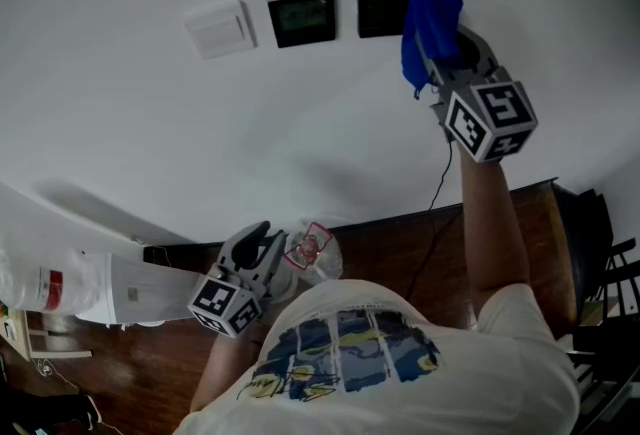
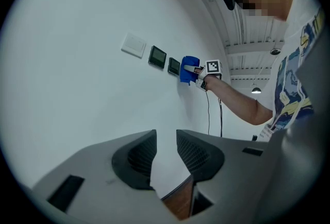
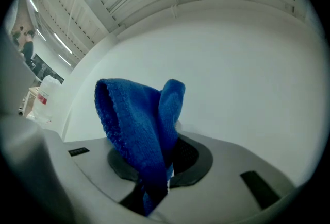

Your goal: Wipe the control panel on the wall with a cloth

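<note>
On the white wall hang a white switch plate (image 1: pixel 218 28), a black panel with a greenish screen (image 1: pixel 302 19) and a second black panel (image 1: pixel 383 11). My right gripper (image 1: pixel 441 35) is raised to the wall, shut on a blue cloth (image 1: pixel 430 21) that covers that second panel's right edge. The right gripper view shows the cloth (image 3: pixel 135 127) bunched between the jaws against bare wall, with no panel visible. My left gripper (image 1: pixel 262 241) hangs low by my chest, open and holding nothing. The left gripper view shows both panels (image 2: pixel 157 56), the cloth (image 2: pixel 189 69) and the left gripper (image 2: pixel 166 158).
A black cable (image 1: pixel 438 181) drops down the wall below the right gripper to a dark wooden surface (image 1: pixel 400 243). A clear plastic bag (image 1: pixel 313 253) lies near the left gripper. A white wrapped bundle (image 1: pixel 60 283) sits at the left, dark furniture (image 1: pixel 610 263) at the right.
</note>
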The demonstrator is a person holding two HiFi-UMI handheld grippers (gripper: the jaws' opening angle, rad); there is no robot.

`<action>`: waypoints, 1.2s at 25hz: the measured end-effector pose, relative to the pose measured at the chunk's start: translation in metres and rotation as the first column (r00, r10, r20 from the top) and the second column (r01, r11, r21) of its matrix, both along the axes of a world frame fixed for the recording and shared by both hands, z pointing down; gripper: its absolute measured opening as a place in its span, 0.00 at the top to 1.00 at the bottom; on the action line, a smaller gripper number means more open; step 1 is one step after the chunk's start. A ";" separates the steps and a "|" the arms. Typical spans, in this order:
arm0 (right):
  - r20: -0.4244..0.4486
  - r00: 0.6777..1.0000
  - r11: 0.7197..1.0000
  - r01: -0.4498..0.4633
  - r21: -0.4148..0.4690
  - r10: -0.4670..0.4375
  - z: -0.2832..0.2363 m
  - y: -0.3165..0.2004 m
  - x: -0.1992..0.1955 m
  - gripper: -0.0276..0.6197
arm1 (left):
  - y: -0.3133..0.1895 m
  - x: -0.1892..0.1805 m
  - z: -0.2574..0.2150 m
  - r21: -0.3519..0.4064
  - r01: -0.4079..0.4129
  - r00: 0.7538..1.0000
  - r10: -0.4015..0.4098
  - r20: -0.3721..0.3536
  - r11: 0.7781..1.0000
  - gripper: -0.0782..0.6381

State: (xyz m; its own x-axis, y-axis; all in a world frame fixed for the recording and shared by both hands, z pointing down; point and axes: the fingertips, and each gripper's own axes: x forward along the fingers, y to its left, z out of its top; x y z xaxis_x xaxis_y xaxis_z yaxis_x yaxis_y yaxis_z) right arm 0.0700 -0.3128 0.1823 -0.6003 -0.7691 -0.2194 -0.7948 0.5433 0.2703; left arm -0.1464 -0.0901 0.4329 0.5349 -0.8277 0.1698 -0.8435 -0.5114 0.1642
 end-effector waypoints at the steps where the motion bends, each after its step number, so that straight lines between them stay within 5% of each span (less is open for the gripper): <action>1: -0.007 1.000 1.000 0.021 0.006 -0.021 -0.001 0.005 -0.010 0.82 | -0.001 0.000 0.000 0.000 -0.001 1.000 0.001 -0.001 1.000 0.76; 13: -0.096 0.991 0.996 0.089 0.006 -0.088 0.006 -0.006 -0.080 0.82 | 0.002 -0.009 0.002 -0.001 0.026 1.000 -0.026 -0.008 1.000 0.76; 30: -0.044 0.994 0.994 -0.104 -0.028 0.102 0.011 -0.035 0.024 0.82 | -0.008 0.007 -0.002 -0.002 -0.026 1.000 0.026 0.005 1.000 0.76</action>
